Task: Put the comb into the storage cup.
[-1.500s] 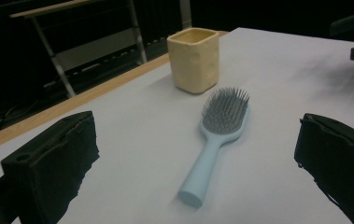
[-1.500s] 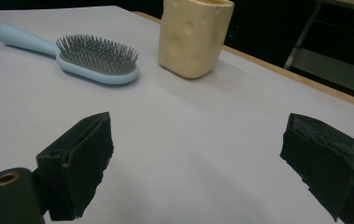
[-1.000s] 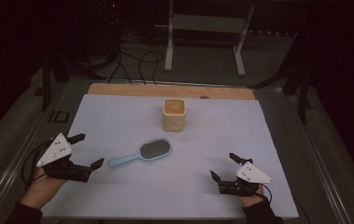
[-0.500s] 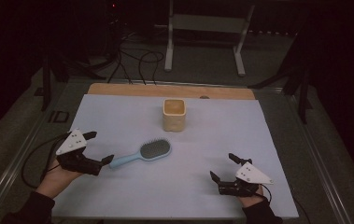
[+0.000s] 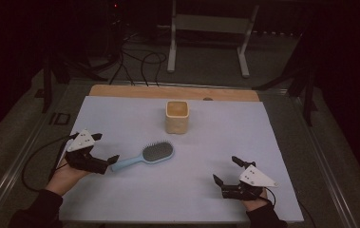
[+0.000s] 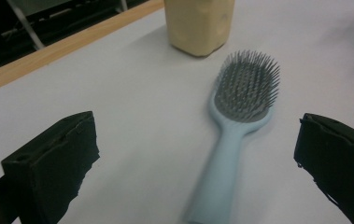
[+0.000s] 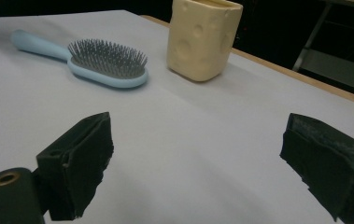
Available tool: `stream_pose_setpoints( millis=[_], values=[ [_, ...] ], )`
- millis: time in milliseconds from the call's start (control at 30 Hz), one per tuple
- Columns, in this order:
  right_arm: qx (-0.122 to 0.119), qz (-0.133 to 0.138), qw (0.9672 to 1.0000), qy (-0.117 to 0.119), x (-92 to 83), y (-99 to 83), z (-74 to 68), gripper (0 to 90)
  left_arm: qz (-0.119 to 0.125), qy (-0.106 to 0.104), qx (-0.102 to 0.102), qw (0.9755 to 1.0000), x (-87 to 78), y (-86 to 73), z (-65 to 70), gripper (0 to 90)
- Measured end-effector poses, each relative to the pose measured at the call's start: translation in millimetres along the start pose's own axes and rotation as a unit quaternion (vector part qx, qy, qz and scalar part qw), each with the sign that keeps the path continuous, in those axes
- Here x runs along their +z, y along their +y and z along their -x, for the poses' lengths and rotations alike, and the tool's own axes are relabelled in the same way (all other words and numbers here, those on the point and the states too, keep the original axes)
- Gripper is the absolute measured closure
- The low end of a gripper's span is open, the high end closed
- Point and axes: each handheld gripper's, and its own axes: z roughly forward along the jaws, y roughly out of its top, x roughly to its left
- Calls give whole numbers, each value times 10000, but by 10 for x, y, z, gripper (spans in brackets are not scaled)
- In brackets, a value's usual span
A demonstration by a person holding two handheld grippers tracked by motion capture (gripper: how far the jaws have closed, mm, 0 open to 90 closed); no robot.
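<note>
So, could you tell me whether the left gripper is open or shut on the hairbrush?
Open. The left gripper has its jaws spread wide on either side of the hairbrush handle, touching nothing; the brush lies flat on the table, bristles up.

A yellow cup [image 5: 177,117] stands on the pale sheet [image 5: 282,142] covering the wooden table [image 5: 120,90].

Dim overall, room beyond the table [image 5: 120,118] falls to near black. Light comes from above, soft on the pale sheet, no glare. The cup [image 7: 202,37] throws a faint shadow; the brush [image 6: 240,116] shows sharp bristles but a blurred handle end. Close jaws sit slightly soft in both gripper views. High view is grainy, low contrast.
</note>
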Motion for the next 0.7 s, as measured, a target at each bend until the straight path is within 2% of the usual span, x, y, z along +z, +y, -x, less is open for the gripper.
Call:
stream_pose_setpoints(
  millis=[400,467,567,700],
  values=[
    [1,-8,10000,23,0,-7,5,88,-253,25,-68,9997,209,-71,-83,44],
    [3,11,10000,35,-1,-5,10,88,-296,168,-33,9994,230,-90,-89,61],
    [20,-2,10000,45,6,-13,8,88,-283,261,-5,9993,245,-121,-104,92],
    [42,10,10000,45,11,-10,11,88,-370,324,-134,9987,264,-155,-156,148]
  ],
)
